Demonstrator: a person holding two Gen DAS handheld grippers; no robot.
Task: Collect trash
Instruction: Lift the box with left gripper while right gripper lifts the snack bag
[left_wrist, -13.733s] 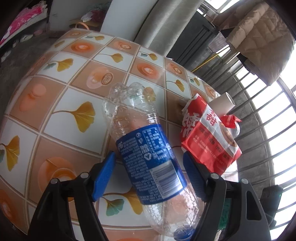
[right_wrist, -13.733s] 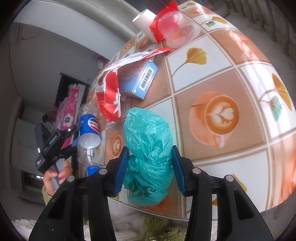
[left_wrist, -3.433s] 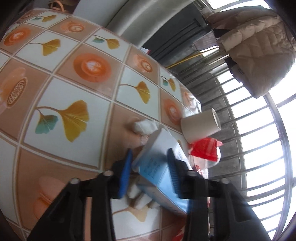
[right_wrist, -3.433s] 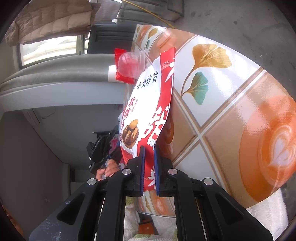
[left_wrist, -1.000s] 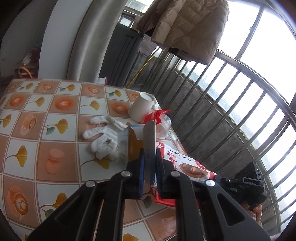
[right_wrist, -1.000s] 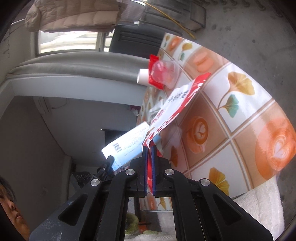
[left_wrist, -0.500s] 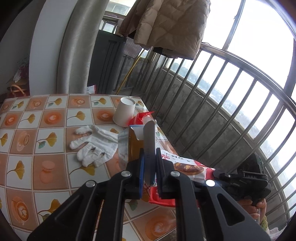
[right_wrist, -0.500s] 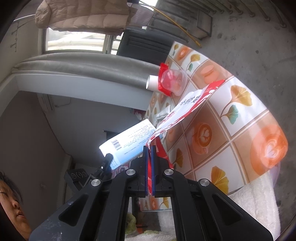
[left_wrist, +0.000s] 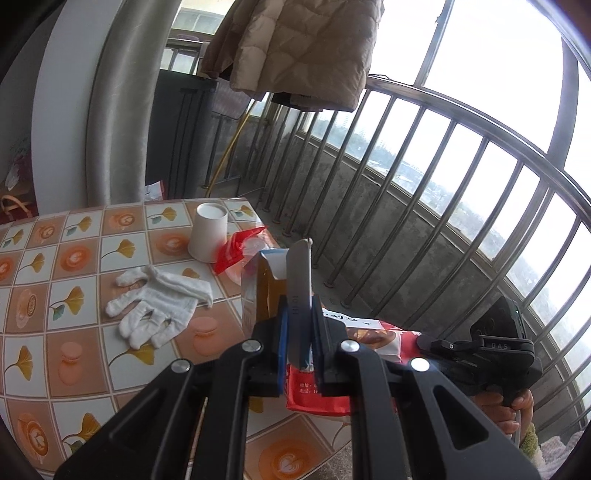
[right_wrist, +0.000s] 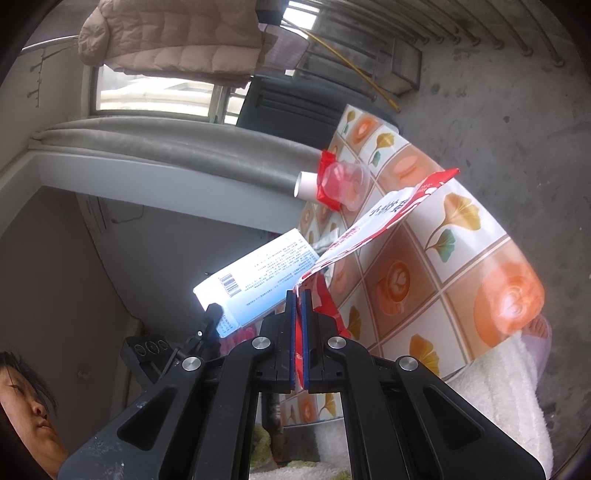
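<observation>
My left gripper (left_wrist: 298, 325) is shut on a light blue carton box (left_wrist: 280, 284) and holds it above the tiled table (left_wrist: 74, 369); the box also shows in the right wrist view (right_wrist: 262, 273). My right gripper (right_wrist: 299, 306) is shut on the edge of a red and white snack bag (right_wrist: 384, 214), lifted off the table; the bag also shows in the left wrist view (left_wrist: 351, 369). The right gripper's body (left_wrist: 487, 350) is at the lower right of the left wrist view.
On the table lie white gloves (left_wrist: 159, 306), an upturned white paper cup (left_wrist: 208, 232) and a clear cup with a red wrapper (left_wrist: 243, 247). A metal railing (left_wrist: 424, 206) runs past the table's right edge. A white towel (right_wrist: 498, 387) lies below the table edge.
Both grippers have risen a little further from the table with the box and the bag still held. The gloves and cups have not moved.
</observation>
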